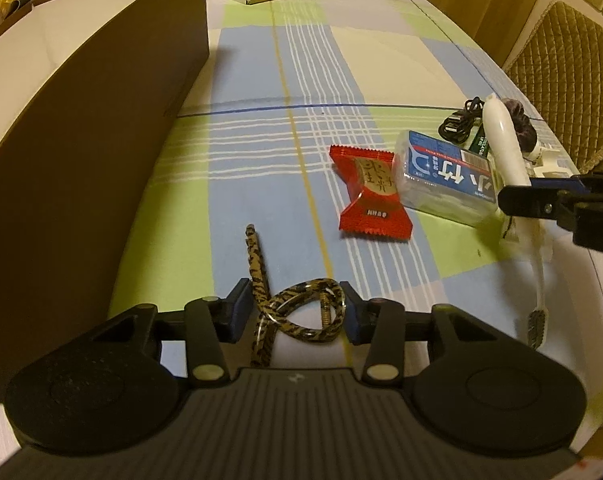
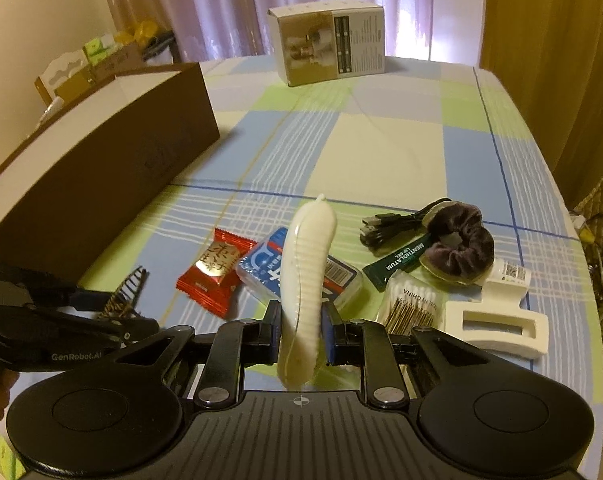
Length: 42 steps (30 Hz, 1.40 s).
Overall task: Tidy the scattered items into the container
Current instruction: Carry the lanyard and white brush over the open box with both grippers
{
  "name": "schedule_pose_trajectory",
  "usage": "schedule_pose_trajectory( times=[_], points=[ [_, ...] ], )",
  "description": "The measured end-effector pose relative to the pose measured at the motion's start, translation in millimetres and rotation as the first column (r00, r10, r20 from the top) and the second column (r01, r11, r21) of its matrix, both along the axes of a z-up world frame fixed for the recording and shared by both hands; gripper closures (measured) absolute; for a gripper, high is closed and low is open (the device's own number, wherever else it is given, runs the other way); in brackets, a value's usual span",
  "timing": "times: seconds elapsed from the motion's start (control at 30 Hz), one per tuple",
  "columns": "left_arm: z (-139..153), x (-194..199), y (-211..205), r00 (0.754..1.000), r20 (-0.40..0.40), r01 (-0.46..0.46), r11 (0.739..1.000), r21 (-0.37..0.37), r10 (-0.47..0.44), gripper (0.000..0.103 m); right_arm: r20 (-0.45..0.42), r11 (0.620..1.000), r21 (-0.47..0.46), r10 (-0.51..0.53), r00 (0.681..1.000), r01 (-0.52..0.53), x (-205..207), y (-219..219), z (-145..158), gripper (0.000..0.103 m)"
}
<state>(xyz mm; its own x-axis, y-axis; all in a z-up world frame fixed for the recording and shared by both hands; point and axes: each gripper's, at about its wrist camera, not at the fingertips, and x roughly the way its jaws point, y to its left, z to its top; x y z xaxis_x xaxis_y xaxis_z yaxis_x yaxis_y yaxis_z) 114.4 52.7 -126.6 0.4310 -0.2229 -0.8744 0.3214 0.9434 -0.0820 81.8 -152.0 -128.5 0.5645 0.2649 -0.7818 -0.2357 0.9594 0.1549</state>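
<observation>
A white ribbed plastic toothbrush [image 2: 307, 276] is clamped by its handle between the narrowed jaws of the right gripper [image 2: 301, 330]. A tiger-striped looped hair tie [image 1: 301, 314] is bracketed by the left gripper [image 1: 291, 312], whose jaws stand half-wide; contact cannot be told. The brown cardboard container [image 1: 81, 152] stands at ten o'clock.

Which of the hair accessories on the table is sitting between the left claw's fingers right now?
The tiger-striped hair tie, unlike the purple scrunchie and white hair clip lying to the right.
</observation>
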Motion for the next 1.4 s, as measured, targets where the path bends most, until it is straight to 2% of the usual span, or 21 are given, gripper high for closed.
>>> schedule_pose_trajectory(
  times=[0.2, 0.43, 0.9, 1.17, 1.4],
  points=[
    [8, -16, 11, 1.0, -0.014, -0.015, 1.0, -0.019, 0.014, 0.063, -0.007, 1.0, 0.027, 0.017, 1.0, -0.017, -4, -4, 4, 0.086],
    [33, -31, 21, 1.0, 0.009, -0.014, 0.999, -0.04, 0.015, 0.063, 0.003, 0.996, 0.058, 0.072, 0.997, -0.072, -4, -1, 16, 0.085],
    [111, -43, 46, 0.988, 0.152, -0.014, 0.992, -0.122, 0.032, 0.063, 0.023, 0.965, 0.183, 0.187, 0.982, -0.188, 5, 24, 56, 0.085],
    [152, -35, 88, 0.97, 0.235, -0.03, 0.99, -0.137, 0.062, 0.063, 0.065, 0.937, 0.263, 0.222, 0.973, -0.232, 16, 66, 87, 0.085],
    [173, -7, 147, 0.953, 0.293, -0.054, 0.993, -0.108, 0.084, 0.063, 0.125, 0.899, 0.352, 0.232, 0.965, -0.261, 34, 131, 114, 0.085]
  ],
)
